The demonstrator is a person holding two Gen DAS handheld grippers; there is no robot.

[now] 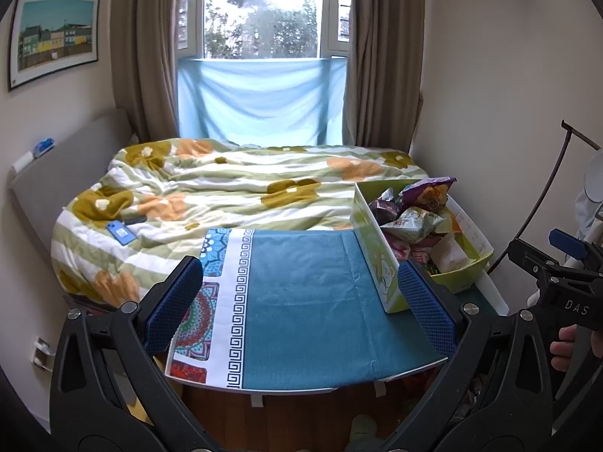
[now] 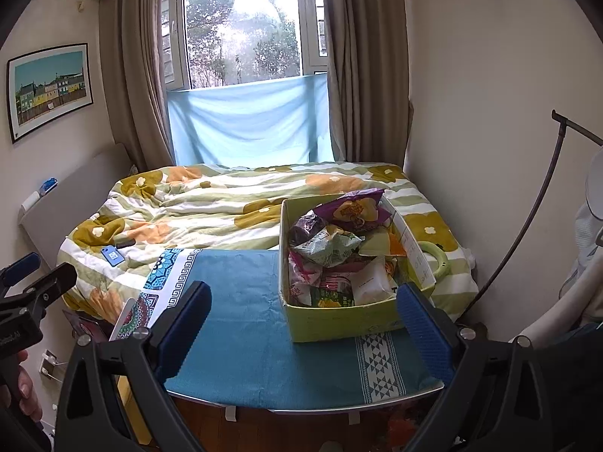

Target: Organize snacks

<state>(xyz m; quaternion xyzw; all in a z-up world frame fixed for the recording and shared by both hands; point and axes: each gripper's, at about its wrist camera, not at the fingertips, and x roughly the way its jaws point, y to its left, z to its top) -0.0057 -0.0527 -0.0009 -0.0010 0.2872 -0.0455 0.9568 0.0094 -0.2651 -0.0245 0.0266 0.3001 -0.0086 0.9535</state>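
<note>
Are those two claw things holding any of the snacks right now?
No. The left gripper and right gripper are both open and empty; the snacks all sit in the green box.

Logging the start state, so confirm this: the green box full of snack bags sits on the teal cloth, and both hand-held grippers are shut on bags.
Not quite. The green box of snack bags does sit on the teal cloth, but both wrist views show the left hand-held gripper and right hand-held gripper open and holding nothing.

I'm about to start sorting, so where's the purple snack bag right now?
The purple snack bag tops the pile at the far end of the green box, on the table's right side, against the bed.
</note>
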